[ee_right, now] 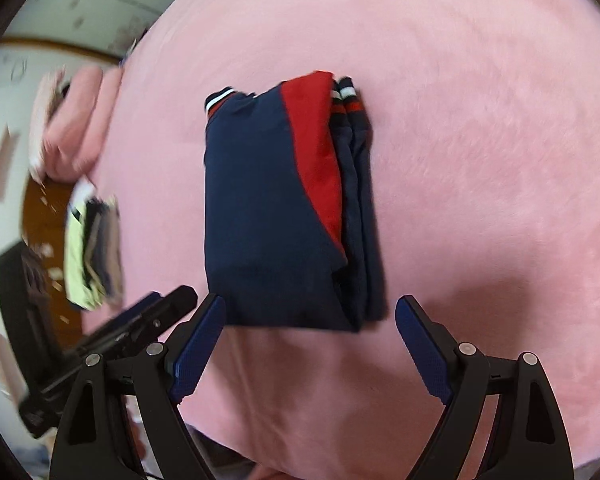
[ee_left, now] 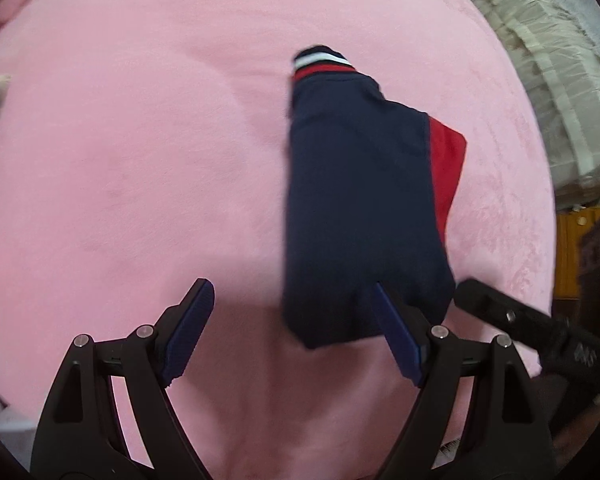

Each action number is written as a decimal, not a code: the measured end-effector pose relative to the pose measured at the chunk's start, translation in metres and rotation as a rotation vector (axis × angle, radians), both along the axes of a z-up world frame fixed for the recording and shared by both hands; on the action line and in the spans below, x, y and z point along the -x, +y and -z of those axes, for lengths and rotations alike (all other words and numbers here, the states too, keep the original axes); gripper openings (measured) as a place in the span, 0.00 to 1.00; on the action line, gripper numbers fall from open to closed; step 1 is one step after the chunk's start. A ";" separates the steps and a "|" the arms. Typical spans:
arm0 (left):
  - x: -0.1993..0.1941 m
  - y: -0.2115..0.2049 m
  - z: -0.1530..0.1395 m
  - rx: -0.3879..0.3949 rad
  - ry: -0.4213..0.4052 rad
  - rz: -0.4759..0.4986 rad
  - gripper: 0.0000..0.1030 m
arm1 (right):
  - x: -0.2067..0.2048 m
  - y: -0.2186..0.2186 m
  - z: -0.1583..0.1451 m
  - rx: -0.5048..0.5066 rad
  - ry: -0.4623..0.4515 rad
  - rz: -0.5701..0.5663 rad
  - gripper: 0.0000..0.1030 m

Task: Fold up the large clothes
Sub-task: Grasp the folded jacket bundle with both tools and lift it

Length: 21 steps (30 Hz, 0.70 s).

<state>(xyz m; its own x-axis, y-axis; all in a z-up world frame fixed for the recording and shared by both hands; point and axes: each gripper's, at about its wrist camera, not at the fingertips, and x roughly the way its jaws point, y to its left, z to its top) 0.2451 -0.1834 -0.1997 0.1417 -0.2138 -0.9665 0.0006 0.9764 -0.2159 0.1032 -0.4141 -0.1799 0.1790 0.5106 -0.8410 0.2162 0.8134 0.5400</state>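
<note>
- Left wrist view: the left gripper (ee_left: 292, 292), black with blue ribbed pads, points down at a pink plush bed cover (ee_left: 140, 160) with its jaws spread wide.
- Its left finger (ee_left: 192, 320) is over bare pink cover; its right finger (ee_left: 396, 332) overlaps the near end of the garment in the picture, and nothing is pinched between the pads.
- The folded navy-blue garment with a red panel (ee_left: 360, 200) lies flat on the cover as a long narrow bundle, right of centre, running away from the camera; its red, white and navy striped ribbed band (ee_left: 322, 64) is at the far end.
- The right gripper's black finger (ee_left: 500, 312) enters from the lower right, its tip close to the bundle's near right corner.
- Right wrist view: the right gripper (ee_right: 310, 312) hangs above the bundle's near edge, jaws spread and empty, one finger at either side of that edge.
- The garment (ee_right: 260, 220) shows stacked folded layers along its right side, with striped cuffs (ee_right: 348, 98) at the far end.
- The left gripper (ee_right: 140, 324) shows blurred at lower left.
- A small pile of folded clothes (ee_right: 94, 252), pale yellow and dark, sits near the cover's left edge, well apart from the garment.
</note>
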 end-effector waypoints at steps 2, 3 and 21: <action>-0.010 -0.001 0.011 0.023 0.001 0.017 0.77 | -0.007 -0.009 0.014 -0.038 -0.007 0.052 0.86; -0.013 -0.001 0.014 0.038 -0.002 0.019 0.77 | -0.010 -0.012 0.020 -0.048 -0.004 0.075 0.86; -0.039 0.016 0.058 0.326 0.073 -0.117 0.48 | -0.046 -0.013 0.062 -0.229 -0.035 0.037 0.37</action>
<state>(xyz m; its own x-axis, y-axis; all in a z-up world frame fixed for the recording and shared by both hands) 0.2841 -0.1671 -0.2580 0.1170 -0.4993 -0.8585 -0.1342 0.8485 -0.5119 0.1491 -0.4273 -0.2417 0.2285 0.6801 -0.6966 0.2217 0.6604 0.7175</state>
